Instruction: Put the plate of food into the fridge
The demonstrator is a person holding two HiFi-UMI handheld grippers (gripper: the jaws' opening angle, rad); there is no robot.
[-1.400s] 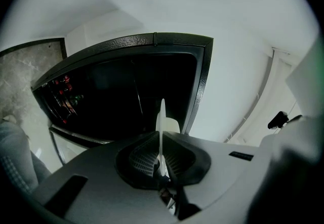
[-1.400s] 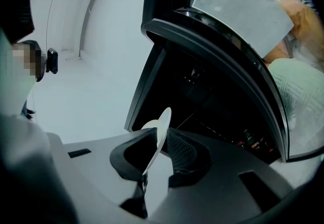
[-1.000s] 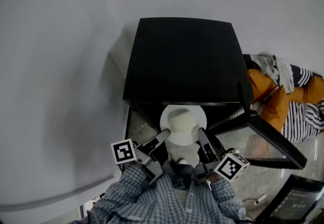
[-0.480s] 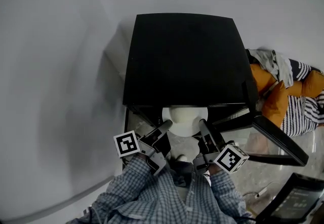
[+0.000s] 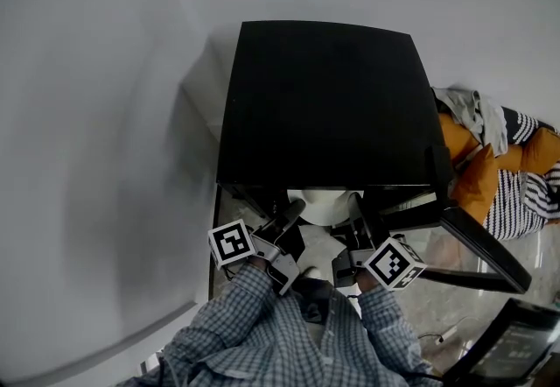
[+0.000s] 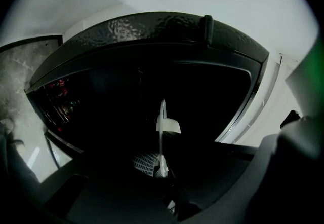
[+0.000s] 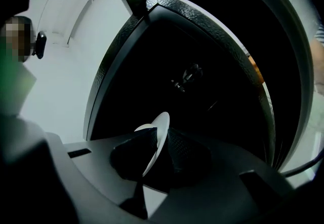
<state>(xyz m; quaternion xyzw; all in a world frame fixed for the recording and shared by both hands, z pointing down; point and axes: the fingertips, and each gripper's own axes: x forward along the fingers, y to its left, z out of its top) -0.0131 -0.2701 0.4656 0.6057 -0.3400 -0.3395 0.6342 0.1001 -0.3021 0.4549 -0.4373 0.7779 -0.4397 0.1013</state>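
Left gripper (image 5: 295,205): closed on the left rim of the plate (image 5: 325,206); in the left gripper view the rim is seen edge-on and is pinched low between the two pads.
Right gripper (image 7: 156,152): closed on the opposite rim; in the right gripper view the white edge is clamped between the two dark jaws, which stand narrow around it.
Plate: carried between both grippers at the mouth of the fridge (image 5: 328,101). In the head view its far part is hidden under the black top and only the near part is seen outside.
Food (image 6: 169,125): a pale lump is seen on the plate from the side; what kind of food it is cannot be told.
Door (image 5: 477,245): swung open to the right of the person, so the opening is free.
Done so far: the door is open and the plate is lifted. It is judged to be partly inside the fridge.
Left to do: the plate is to be pushed deeper and set down. Both grippers are then to be released and taken out.
Not visible: the inside of the fridge is very dark, so it cannot be told whether the plate rests on anything yet.
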